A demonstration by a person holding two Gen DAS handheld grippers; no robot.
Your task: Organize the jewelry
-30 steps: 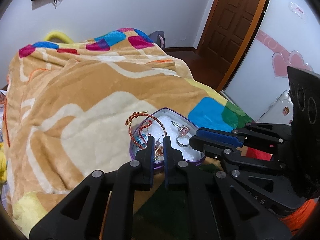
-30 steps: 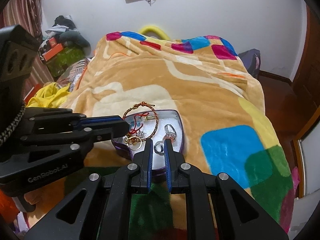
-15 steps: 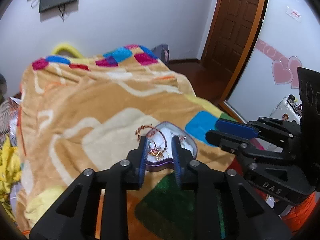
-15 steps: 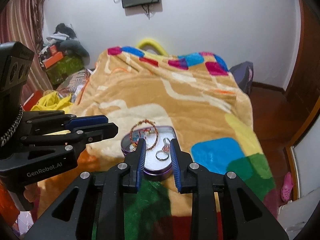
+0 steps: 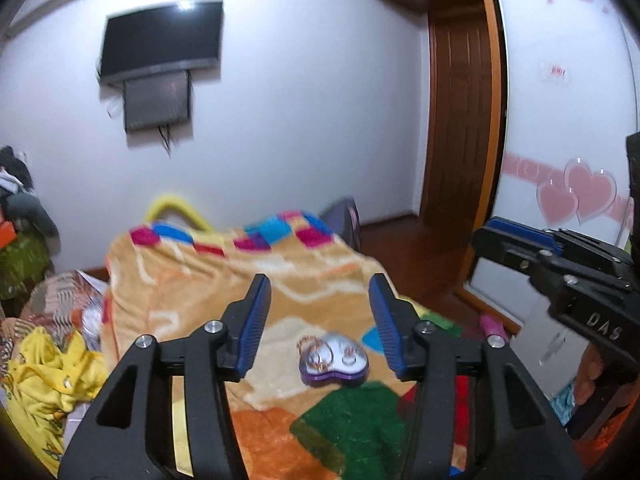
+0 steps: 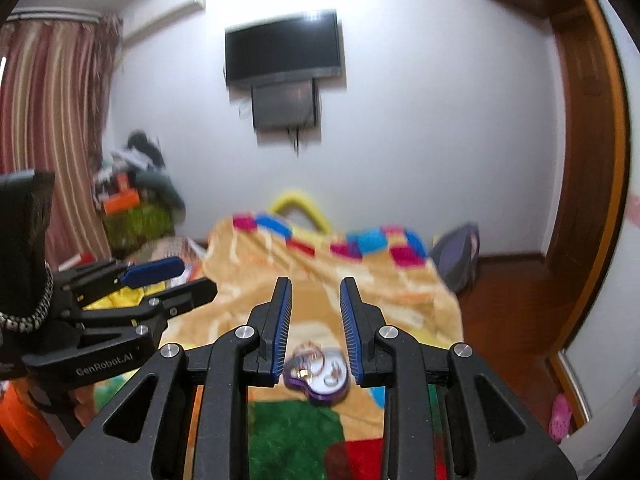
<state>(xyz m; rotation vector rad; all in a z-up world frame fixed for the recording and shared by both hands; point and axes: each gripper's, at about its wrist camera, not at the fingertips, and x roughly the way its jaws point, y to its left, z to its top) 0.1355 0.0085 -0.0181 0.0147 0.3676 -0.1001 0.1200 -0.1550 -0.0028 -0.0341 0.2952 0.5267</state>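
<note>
Two grippers empty above heart-shaped tin (image 5: pixel 333 361), left gripper (image 5: pixel 320 322) spread wide, right gripper (image 6: pixel 316 330) moderately apart

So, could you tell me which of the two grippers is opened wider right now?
The left gripper: its blue pads stand far apart, well outside the heart-shaped tin, while the right gripper shows a narrower gap.

I see a fleecy cloth blanket (image 5: pixel 192 292), a glossy purple tin (image 5: pixel 333 376), and a varnished wooden door (image 5: pixel 460 120).

Jewelry (image 5: pixel 326 354) in heart tin (image 5: pixel 334 376) blurred — pieces indistinguishable.
</note>
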